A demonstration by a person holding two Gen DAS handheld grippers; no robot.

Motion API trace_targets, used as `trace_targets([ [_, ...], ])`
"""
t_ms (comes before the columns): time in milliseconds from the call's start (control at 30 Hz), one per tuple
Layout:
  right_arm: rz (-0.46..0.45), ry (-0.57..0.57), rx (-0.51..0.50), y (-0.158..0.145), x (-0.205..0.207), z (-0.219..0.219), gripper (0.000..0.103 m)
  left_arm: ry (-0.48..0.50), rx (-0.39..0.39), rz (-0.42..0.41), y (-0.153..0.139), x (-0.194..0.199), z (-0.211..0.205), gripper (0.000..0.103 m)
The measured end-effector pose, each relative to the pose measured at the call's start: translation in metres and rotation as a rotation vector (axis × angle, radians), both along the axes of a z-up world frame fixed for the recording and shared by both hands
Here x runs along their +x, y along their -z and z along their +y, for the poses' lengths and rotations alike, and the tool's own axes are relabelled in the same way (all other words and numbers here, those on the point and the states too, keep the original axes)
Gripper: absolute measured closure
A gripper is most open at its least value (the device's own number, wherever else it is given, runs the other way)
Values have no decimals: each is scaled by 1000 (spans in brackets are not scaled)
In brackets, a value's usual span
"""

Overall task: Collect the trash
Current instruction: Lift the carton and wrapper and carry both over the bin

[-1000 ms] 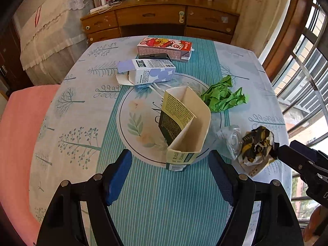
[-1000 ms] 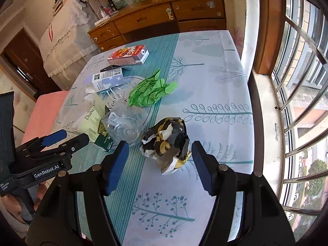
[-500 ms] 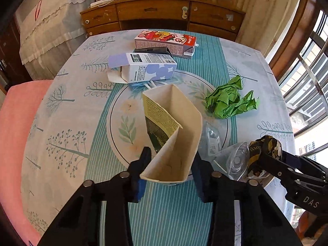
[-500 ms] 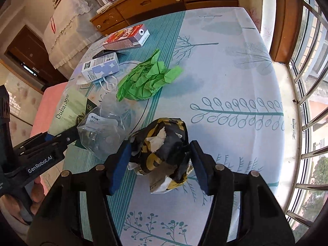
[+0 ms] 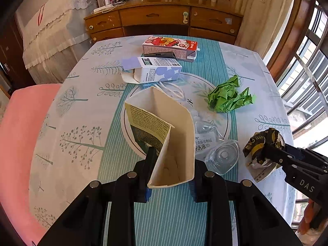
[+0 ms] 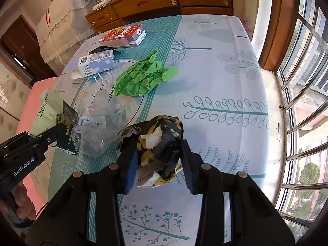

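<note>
My left gripper (image 5: 171,174) is shut on an opened cream carton (image 5: 164,131), seen from the side in the right wrist view (image 6: 55,119), and holds it above the table. My right gripper (image 6: 156,164) is shut on a crumpled black-and-yellow wrapper (image 6: 157,141), which also shows in the left wrist view (image 5: 264,147). A crushed clear plastic bottle (image 5: 213,143) lies between the two grippers; it also shows in the right wrist view (image 6: 92,131). A crumpled green paper (image 5: 227,98) lies farther back on the right.
A white-and-blue box (image 5: 151,69) and a red-and-white drink carton (image 5: 170,47) lie at the far side of the table (image 5: 71,123). A pink chair (image 5: 18,127) is at the left. A wooden dresser (image 5: 164,18) stands behind. Window bars (image 6: 303,106) are at the right.
Both grippers closed: the left on the cream carton, the right on the black-and-yellow wrapper. Both have since lifted their items a little off the table.
</note>
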State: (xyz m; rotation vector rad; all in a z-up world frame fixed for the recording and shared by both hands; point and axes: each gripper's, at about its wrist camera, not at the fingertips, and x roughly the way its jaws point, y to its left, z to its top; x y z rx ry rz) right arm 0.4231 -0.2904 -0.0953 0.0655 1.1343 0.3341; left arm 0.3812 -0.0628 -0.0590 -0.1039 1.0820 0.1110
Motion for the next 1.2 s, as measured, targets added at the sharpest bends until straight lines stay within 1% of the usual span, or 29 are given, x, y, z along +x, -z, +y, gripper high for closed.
trace_targets([
  [167, -37, 0, -2, -25, -25, 4, 68, 8, -1, -16, -22, -32, 11, 76],
  [300, -62, 4, 13, -48, -55, 11, 68, 28, 17, -30, -40, -68, 21, 76],
  [433, -100, 13, 27, -73, -93, 25, 68, 68, 45, -57, -59, -111, 31, 76],
  [633, -133, 36, 1, -97, -157, 53, 68, 139, 58, -110, -81, -176, 47, 76],
  [767, -134, 85, -8, -103, -204, 71, 68, 197, 64, -141, -93, -215, 58, 76],
  [933, -137, 130, -48, -104, -262, 97, 68, 288, 59, -189, -104, -271, 72, 76],
  [1067, -138, 187, -58, -100, -307, 117, 68, 354, 60, -199, -103, -310, 83, 76],
  [1200, -128, 223, -71, -93, -346, 135, 68, 412, 64, -208, -95, -349, 93, 76],
])
